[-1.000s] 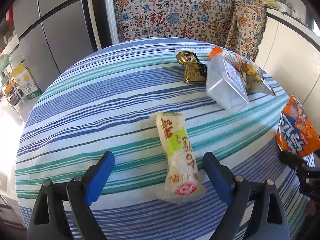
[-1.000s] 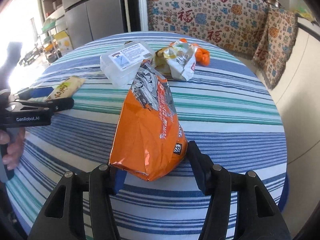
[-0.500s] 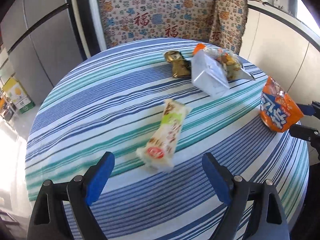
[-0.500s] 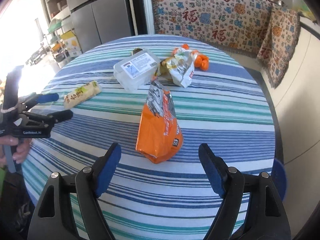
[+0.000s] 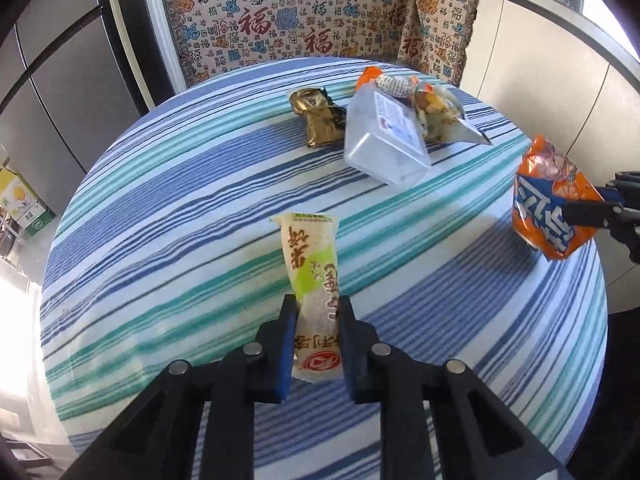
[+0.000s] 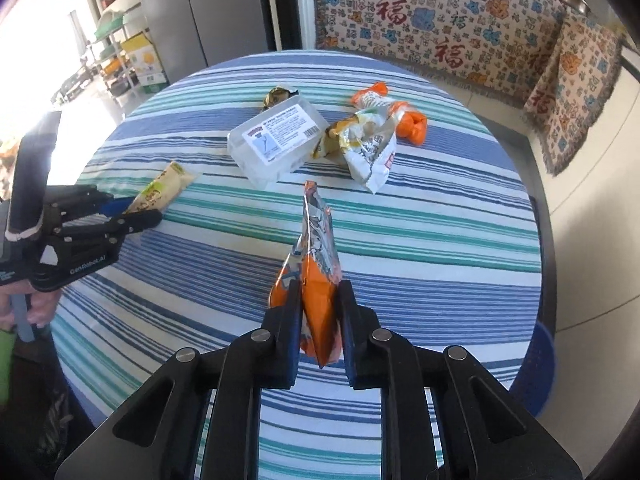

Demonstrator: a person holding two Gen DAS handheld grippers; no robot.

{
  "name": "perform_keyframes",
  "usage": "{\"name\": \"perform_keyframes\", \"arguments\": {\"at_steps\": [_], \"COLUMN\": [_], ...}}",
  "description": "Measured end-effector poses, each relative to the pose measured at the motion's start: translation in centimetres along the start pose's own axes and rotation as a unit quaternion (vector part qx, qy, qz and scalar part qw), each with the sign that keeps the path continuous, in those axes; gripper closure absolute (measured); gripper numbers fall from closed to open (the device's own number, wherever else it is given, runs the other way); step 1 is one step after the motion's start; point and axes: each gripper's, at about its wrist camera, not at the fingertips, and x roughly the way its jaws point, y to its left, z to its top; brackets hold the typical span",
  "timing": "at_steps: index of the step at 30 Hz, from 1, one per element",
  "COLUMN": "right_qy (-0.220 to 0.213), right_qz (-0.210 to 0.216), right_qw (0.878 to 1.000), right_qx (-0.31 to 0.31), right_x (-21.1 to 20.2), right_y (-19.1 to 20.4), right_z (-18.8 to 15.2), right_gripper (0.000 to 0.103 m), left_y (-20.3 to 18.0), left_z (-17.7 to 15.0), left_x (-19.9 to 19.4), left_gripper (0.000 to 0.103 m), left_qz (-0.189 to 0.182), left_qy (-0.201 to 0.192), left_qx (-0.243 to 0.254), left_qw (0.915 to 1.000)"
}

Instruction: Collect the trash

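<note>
My left gripper (image 5: 317, 308) is shut on a long cream and green snack wrapper (image 5: 314, 264), held by its near end over the striped round table (image 5: 180, 208). The wrapper also shows in the right wrist view (image 6: 164, 188). My right gripper (image 6: 319, 296) is shut on an orange chip bag (image 6: 316, 264), squeezed flat and held above the table; it also shows in the left wrist view (image 5: 548, 204). More trash lies at the far side: a clear plastic box (image 6: 276, 140), a gold wrapper (image 5: 318, 116), a crumpled snack bag (image 6: 368, 144) and an orange wrapper (image 6: 412, 124).
A patterned blanket covers the bench (image 5: 312, 20) behind the table. A grey fridge (image 6: 216, 8) stands at the far left. A blue bin (image 6: 536, 364) shows at the table's right edge. A white wall (image 5: 540, 64) runs along the right.
Both grippers have closed from wide open: the left now clamps the cream wrapper, the right clamps the orange chip bag. Both items are now lifted off the table.
</note>
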Motion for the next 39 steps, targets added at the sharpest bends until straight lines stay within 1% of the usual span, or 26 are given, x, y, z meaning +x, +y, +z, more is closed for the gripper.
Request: {"name": "perform_keyframes", "arguments": {"at_steps": [3, 9, 13, 15, 20, 26, 29, 31, 35, 39], "right_qy": [-0.008, -0.035, -0.058, -0.064, -0.07, -0.06, -0.054, -0.051, -0.046, -0.048], "right_qz": [0.015, 0.022, 0.004, -0.009, -0.054, -0.097, -0.11, -0.117, -0.12, -0.119], "right_qw": [1.0, 0.998, 0.995, 0.992, 0.983, 0.967, 0.96, 0.957, 0.951, 0.942], "right_qx": [0.015, 0.055, 0.085, 0.106, 0.164, 0.23, 0.252, 0.261, 0.281, 0.309], "right_x": [-1.1, -4.0, -6.6, -7.7, -10.0, -11.0, -10.8, -10.6, -9.5, -8.3], "right_y": [-1.1, -4.4, -7.8, -10.2, -17.0, -25.2, -28.3, -30.2, -33.2, -35.2], "right_z": [-0.5, -1.8, -3.2, -4.1, -7.4, -11.6, -12.9, -13.4, -14.3, -16.0], "right_gripper": [0.087, 0.087, 0.087, 0.087, 0.087, 0.087, 0.087, 0.086, 0.086, 0.086], "left_y": [-1.0, -4.7, -8.4, -10.1, -16.9, -26.3, -30.4, -33.3, -37.4, -40.1], "left_z": [-0.5, 1.0, 2.7, 3.5, 5.6, 8.4, 9.4, 10.2, 10.9, 11.4], "left_x": [-1.1, -3.5, -4.6, -4.8, -4.4, -2.9, -1.6, -0.1, 3.4, 6.6], "left_gripper": [0.084, 0.084, 0.084, 0.084, 0.084, 0.084, 0.084, 0.084, 0.084, 0.084], "left_qz": [-0.02, -0.072, -0.107, -0.122, -0.17, -0.216, -0.231, -0.236, -0.242, -0.239], "left_qy": [-0.011, -0.042, -0.059, -0.063, -0.06, -0.046, -0.038, -0.031, -0.008, 0.01], "left_qx": [-0.005, -0.006, 0.001, 0.007, 0.04, 0.091, 0.111, 0.12, 0.124, 0.119], "left_qw": [0.9997, 0.9965, 0.9925, 0.9905, 0.9829, 0.9711, 0.9659, 0.9637, 0.9625, 0.9637]}}
